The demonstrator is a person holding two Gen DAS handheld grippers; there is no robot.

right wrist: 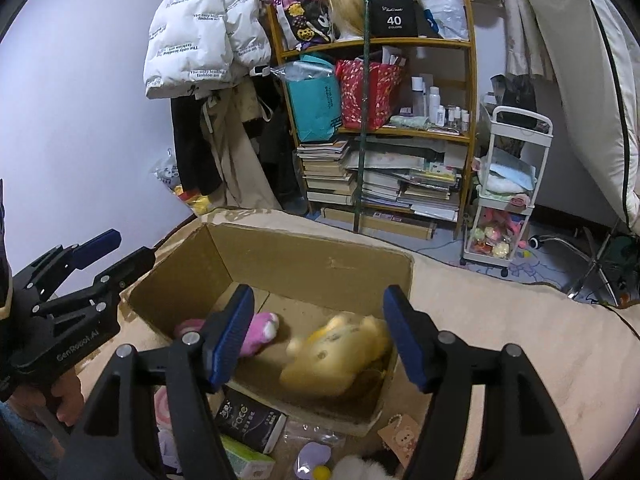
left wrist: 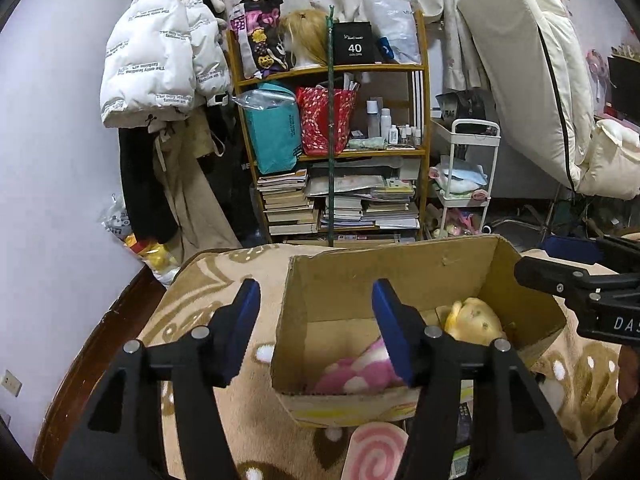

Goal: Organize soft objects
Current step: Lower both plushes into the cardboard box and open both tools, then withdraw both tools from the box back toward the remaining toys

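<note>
My left gripper (left wrist: 316, 332) and right gripper (right wrist: 320, 338) hung empty, jaws apart; cardboard box (right wrist: 312, 256), frame centre, held pink plush (right wrist: 260, 330) and yellow plush (right wrist: 340, 356).

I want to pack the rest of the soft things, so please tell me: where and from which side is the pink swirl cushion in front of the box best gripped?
Grip the pink swirl cushion by its thin rounded edge, coming from above on the near side. It lies flat on the blanket close against the cardboard box, so the far side is blocked.
</note>
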